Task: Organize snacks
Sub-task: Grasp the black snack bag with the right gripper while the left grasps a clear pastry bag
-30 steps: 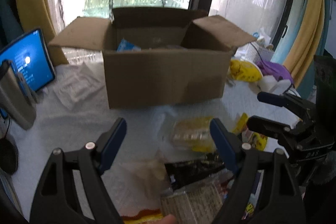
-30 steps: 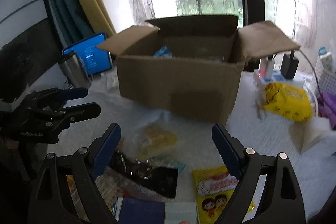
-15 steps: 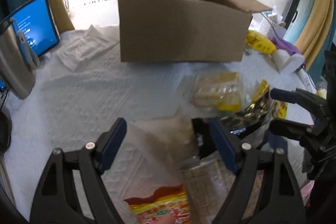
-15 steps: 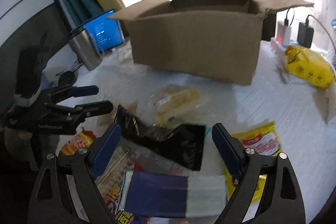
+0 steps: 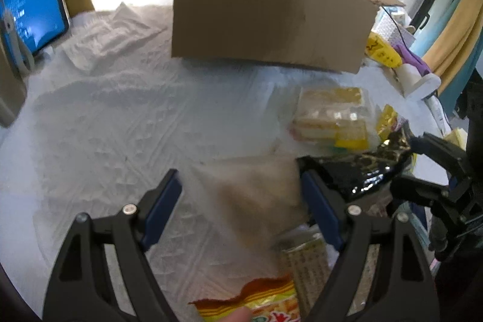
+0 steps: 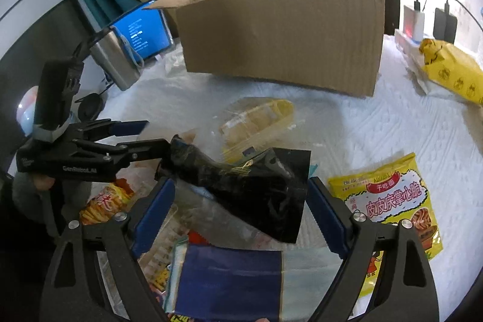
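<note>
An open cardboard box [image 5: 265,11] [image 6: 280,35] stands at the back of the white-covered table. Snack packets lie in a heap in front of it: a clear bag of yellow cakes [image 5: 332,113] [image 6: 256,122], a crumpled black packet [image 5: 356,171] [image 6: 256,189], a yellow printed bag [image 6: 389,201], an orange-red bag [image 5: 256,301] [image 6: 105,201] and a dark blue packet [image 6: 229,276]. My left gripper [image 5: 240,183] [image 6: 154,135] is open over a pale translucent packet [image 5: 256,192]. My right gripper [image 6: 241,186] [image 5: 407,162] is open above the black packet, with its pads off it.
A lit blue tablet [image 5: 33,14] [image 6: 142,32] and a metal flask [image 6: 114,62] stand at the left. Chargers [image 6: 413,20] and a yellow bag [image 6: 449,71] lie at the right. The wrinkled white cloth [image 5: 120,116] covers the table.
Both grippers have sunk toward the snack heap and tipped further down, so the box has slid up in both views. The jaws stand as wide as before.
</note>
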A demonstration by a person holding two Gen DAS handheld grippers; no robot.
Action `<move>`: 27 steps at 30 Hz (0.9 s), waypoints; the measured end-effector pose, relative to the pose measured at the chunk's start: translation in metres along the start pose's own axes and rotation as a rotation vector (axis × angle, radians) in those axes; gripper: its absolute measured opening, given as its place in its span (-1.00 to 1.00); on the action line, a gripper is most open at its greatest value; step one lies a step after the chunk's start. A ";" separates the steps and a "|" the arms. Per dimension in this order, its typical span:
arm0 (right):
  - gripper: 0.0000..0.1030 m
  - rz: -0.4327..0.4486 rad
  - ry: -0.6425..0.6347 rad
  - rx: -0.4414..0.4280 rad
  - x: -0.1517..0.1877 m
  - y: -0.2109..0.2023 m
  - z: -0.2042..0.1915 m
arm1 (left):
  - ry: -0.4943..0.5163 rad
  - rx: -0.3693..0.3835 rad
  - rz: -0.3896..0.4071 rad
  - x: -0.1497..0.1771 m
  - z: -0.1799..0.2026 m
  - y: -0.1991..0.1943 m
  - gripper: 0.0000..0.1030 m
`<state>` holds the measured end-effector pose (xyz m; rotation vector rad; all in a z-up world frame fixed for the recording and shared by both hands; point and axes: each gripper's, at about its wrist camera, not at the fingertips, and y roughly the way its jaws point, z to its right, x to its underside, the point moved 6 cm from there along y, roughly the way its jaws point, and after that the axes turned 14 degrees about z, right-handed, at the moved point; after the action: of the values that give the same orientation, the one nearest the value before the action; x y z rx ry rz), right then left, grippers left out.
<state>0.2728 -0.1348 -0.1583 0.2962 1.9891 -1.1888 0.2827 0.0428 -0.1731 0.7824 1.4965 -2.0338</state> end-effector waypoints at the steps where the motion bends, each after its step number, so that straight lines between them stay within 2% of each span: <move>1: 0.76 0.001 0.011 -0.003 -0.001 0.000 0.001 | -0.026 0.008 -0.006 0.001 -0.003 0.001 0.61; 5: 0.72 0.019 0.036 -0.028 -0.004 -0.004 0.001 | -0.065 0.034 -0.022 0.002 -0.005 0.005 0.61; 8: 0.46 0.015 0.042 -0.043 -0.004 -0.004 0.000 | -0.052 0.044 -0.025 0.002 -0.001 0.006 0.60; 12: 0.34 0.024 0.039 -0.048 -0.004 -0.006 0.000 | -0.028 0.045 -0.012 0.001 0.003 0.006 0.59; 14: 0.25 0.034 0.041 -0.056 -0.005 -0.009 0.000 | -0.013 0.064 -0.010 0.003 0.008 0.004 0.43; 16: 0.16 0.045 0.041 -0.062 -0.005 -0.013 0.001 | 0.008 0.072 -0.008 0.004 0.013 0.003 0.19; 23: 0.02 0.063 -0.006 -0.061 -0.008 -0.025 -0.003 | 0.075 0.051 0.034 0.000 0.023 -0.009 -0.04; 26: -0.24 0.082 -0.006 -0.067 -0.011 -0.032 -0.002 | 0.089 0.042 0.057 -0.002 0.027 -0.017 -0.13; 27: -0.24 0.088 -0.009 -0.064 -0.012 -0.035 -0.001 | 0.091 0.043 0.062 -0.003 0.028 -0.019 -0.16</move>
<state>0.2610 -0.1504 -0.1270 0.3421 1.9814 -1.0671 0.2671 0.0213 -0.1516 0.9380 1.4628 -2.0150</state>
